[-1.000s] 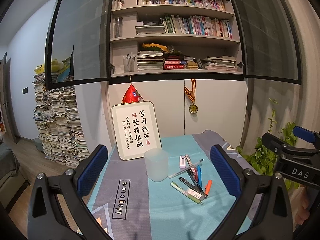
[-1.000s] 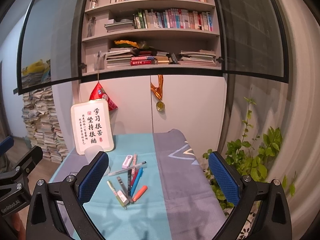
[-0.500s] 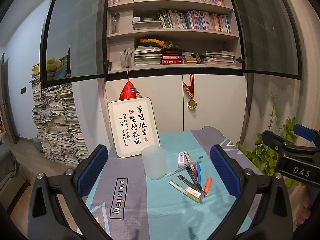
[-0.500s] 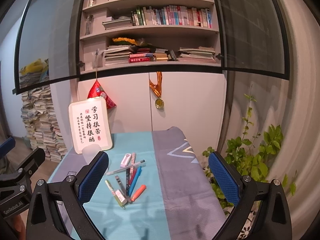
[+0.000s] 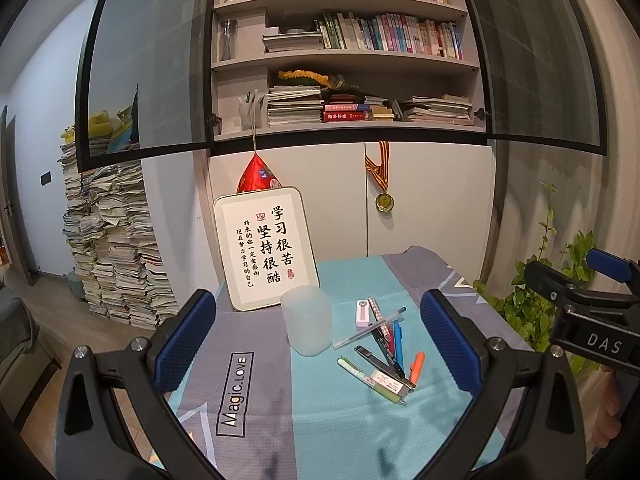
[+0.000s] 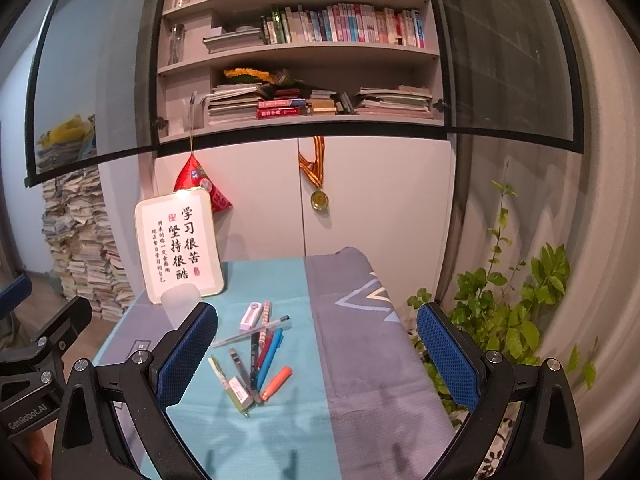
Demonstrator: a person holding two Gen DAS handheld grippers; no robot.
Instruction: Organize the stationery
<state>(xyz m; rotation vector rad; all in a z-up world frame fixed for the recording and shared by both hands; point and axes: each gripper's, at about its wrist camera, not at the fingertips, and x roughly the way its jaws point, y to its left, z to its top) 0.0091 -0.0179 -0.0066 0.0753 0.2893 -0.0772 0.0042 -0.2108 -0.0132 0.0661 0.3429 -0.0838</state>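
Pens (image 5: 390, 344) & eraser (image 5: 362, 313) all lie loose on desk (image 5: 320, 420) beside empty frosted cup (image 5: 307, 320), nothing sorted yet; left gripper (image 5: 316, 344) & right gripper (image 6: 316, 356) fingers wide open, holding nothing.

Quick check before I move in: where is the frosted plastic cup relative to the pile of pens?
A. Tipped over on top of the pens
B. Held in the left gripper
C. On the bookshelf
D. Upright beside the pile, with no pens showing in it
D. The frosted cup stands upright on the cloth just left of the pens, with no pen showing in it; the left gripper and right gripper are open and hold nothing.
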